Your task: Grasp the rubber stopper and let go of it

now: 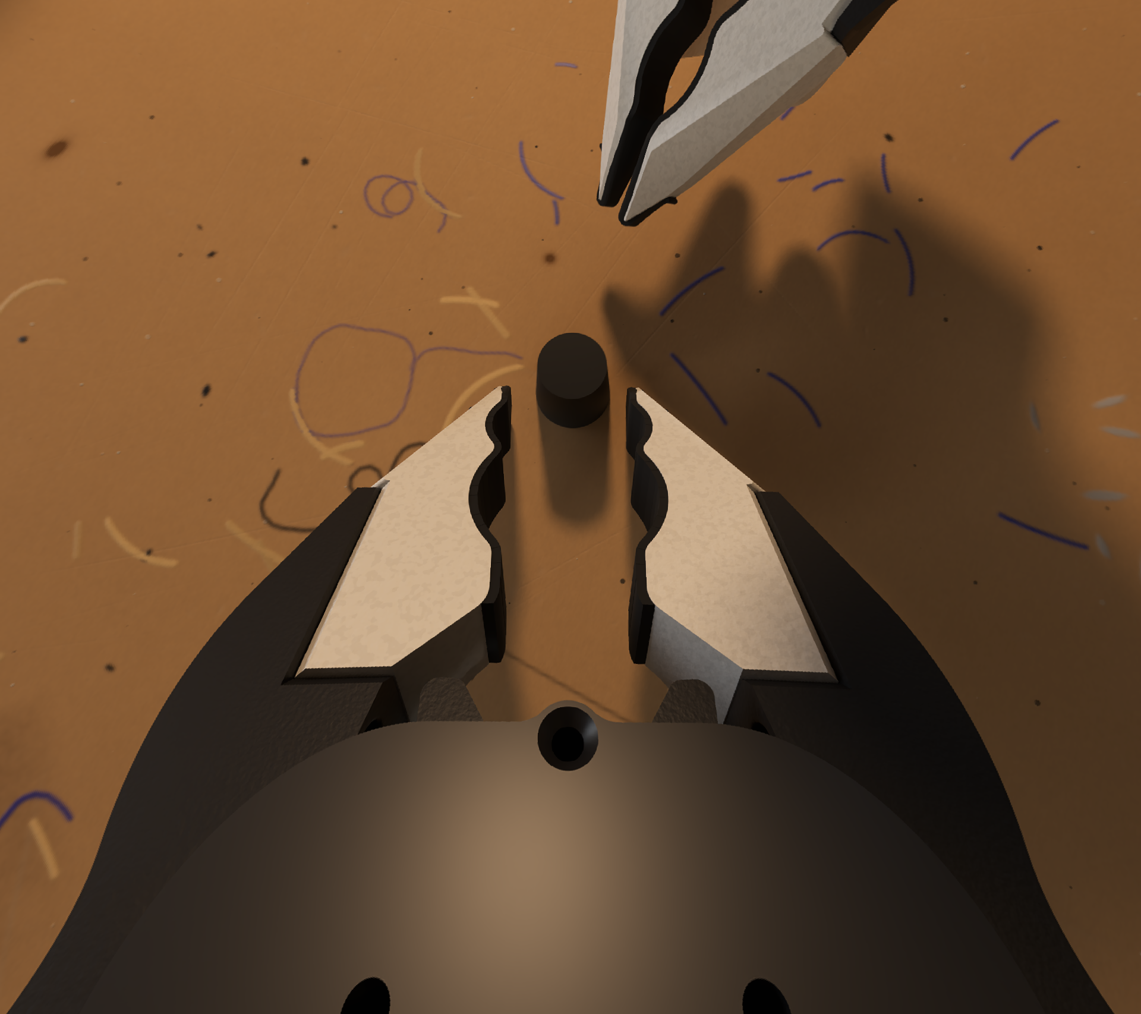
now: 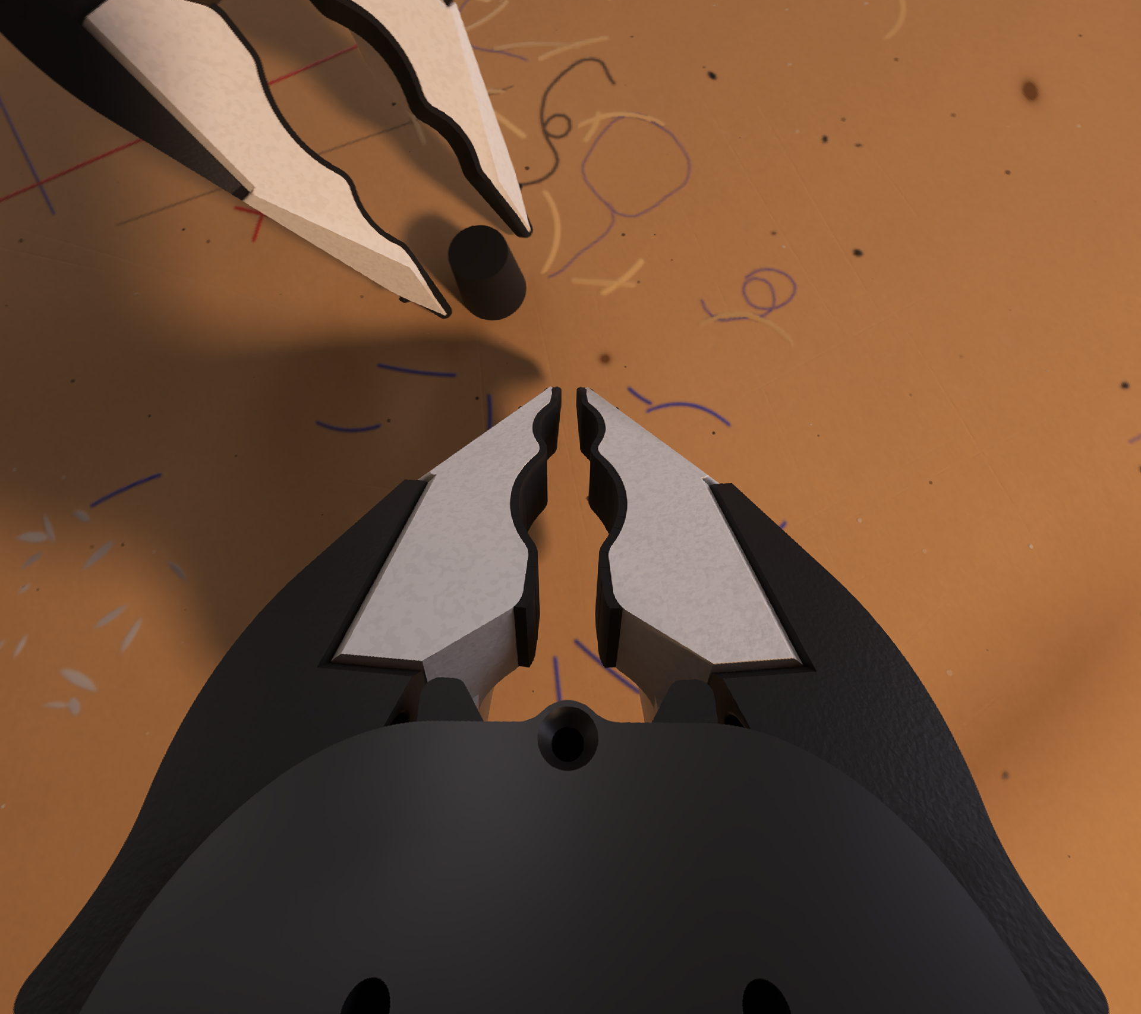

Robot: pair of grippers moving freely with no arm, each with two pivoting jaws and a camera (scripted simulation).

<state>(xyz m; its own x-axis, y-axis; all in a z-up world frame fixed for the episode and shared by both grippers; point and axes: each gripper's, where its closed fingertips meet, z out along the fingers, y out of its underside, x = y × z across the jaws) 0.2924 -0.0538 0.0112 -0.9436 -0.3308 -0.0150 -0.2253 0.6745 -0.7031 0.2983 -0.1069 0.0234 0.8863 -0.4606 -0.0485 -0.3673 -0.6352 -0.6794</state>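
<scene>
In the left wrist view, the left hand-held gripper has its fingers apart at lower centre; the black rubber stopper stands upright between their tips, untouched, on the scribbled orange surface. At upper right, the right hand-held gripper is nearly closed, empty.

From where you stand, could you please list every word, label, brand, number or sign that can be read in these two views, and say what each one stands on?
There is none to list: no readable text shows in either view.
The brown table bears only pen scribbles, loops and loose strokes, not writing.
The rubber stopper, the left gripper and the right gripper show no label, brand or number.
</scene>
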